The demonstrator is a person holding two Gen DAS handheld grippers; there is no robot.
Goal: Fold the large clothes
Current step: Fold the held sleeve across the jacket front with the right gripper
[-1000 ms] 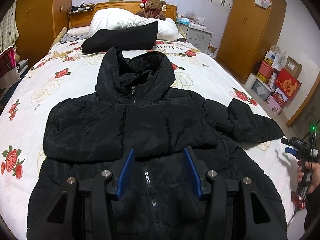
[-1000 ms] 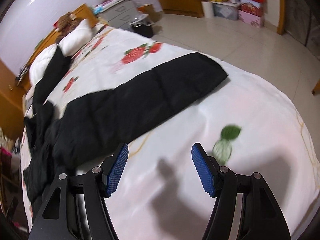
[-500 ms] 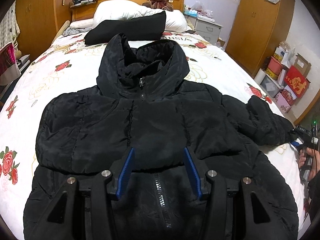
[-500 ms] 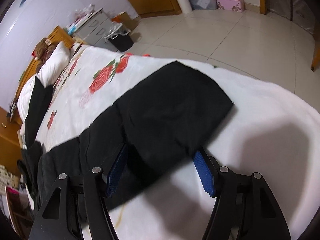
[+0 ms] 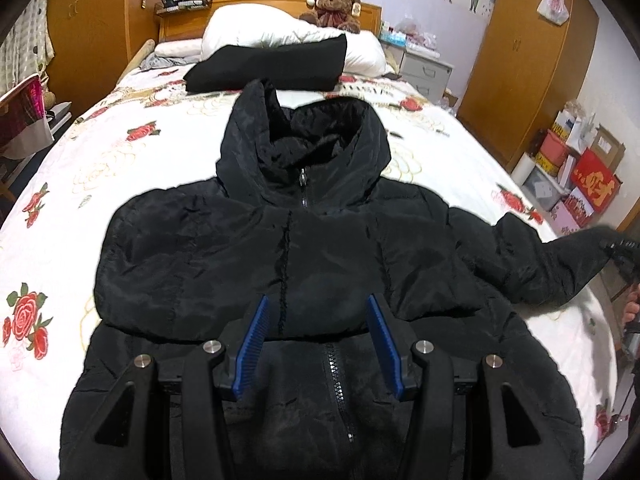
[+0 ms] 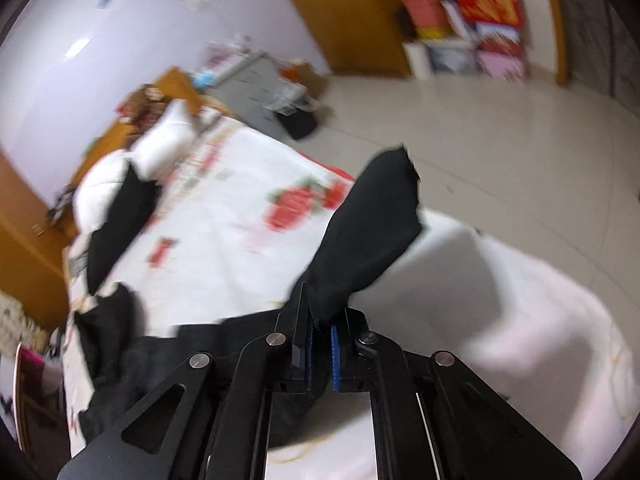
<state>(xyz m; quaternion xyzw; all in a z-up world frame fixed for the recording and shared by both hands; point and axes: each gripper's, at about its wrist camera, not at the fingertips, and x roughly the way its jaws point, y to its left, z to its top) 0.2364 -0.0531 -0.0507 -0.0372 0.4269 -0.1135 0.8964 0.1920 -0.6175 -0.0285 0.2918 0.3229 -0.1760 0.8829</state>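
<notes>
A black hooded puffer jacket lies face up on the flowered bed, zipped, with its left sleeve folded across the chest. Just above that folded sleeve hovers my left gripper, open, nothing between its blue pads. The right sleeve stretches toward the bed's right edge, where my right gripper holds its end. In the right wrist view my right gripper has its jaws closing tight on the sleeve cuff. The cuff sticks up past the fingertips, raised off the bed.
A folded black garment rests against the white pillow at the headboard, with a teddy bear behind. A grey nightstand, a wooden wardrobe and stacked boxes line the right side. A person's hand shows at the right edge.
My right gripper came over the sleeve's end, shut on the cuff and lifted it off the bed. My left gripper drifted a little forward over the jacket, still open.
</notes>
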